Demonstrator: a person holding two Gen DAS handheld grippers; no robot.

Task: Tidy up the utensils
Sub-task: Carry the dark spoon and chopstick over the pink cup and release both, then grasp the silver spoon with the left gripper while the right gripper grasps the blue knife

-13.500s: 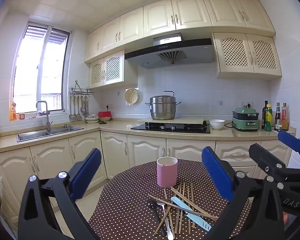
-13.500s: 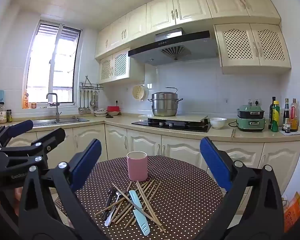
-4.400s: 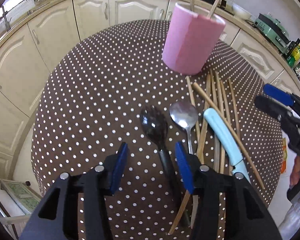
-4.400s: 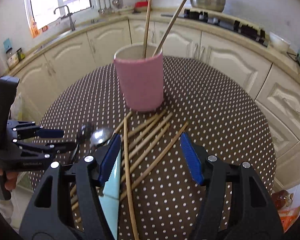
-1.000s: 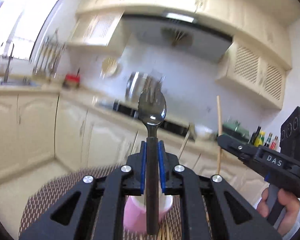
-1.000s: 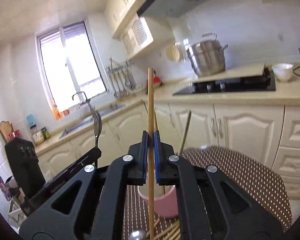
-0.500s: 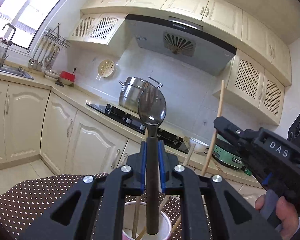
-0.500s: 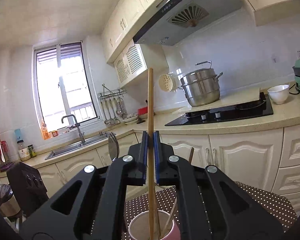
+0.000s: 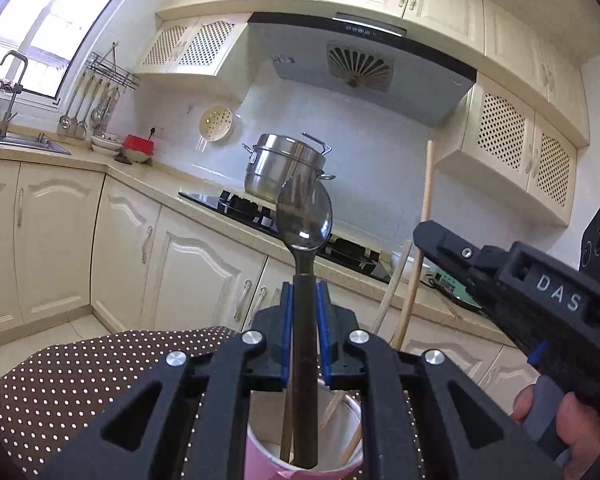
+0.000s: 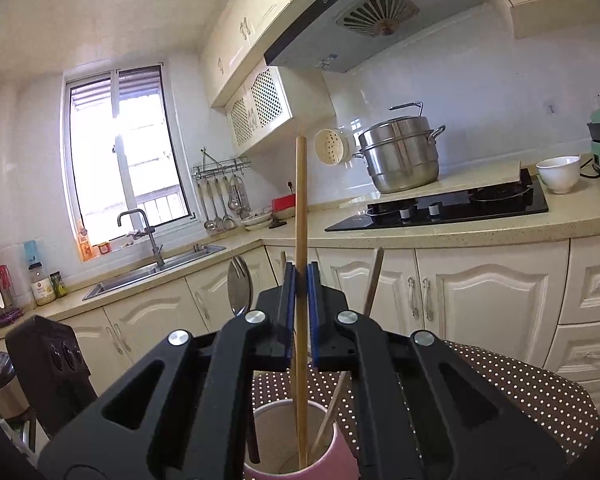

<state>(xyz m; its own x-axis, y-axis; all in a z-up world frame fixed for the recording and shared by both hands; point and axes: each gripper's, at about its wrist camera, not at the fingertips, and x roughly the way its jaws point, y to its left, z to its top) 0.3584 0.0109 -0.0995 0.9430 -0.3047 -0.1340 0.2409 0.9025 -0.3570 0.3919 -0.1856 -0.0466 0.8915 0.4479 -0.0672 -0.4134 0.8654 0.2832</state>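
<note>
My left gripper (image 9: 304, 300) is shut on a dark-handled spoon (image 9: 305, 216), held upright with its handle end inside the pink cup (image 9: 300, 460). My right gripper (image 10: 300, 280) is shut on a wooden chopstick (image 10: 301, 200), held upright with its lower end in the same pink cup (image 10: 296, 440). Other chopsticks (image 10: 374, 280) lean in the cup. In the left wrist view the right gripper (image 9: 428, 236) is at the right with its chopstick (image 9: 428, 184). In the right wrist view the spoon's bowl (image 10: 239, 284) shows left of my fingers.
The cup stands on a round table with a brown polka-dot cloth (image 9: 80, 376). Behind are cream cabinets (image 10: 488, 300), a black hob (image 10: 440, 208) with a steel pot (image 10: 400, 156), a sink (image 10: 152, 268) and a white bowl (image 10: 558, 174).
Both grippers have sunk a little toward the cup, so the spoon handle and the chopstick reach deeper into it. Both stay shut.
</note>
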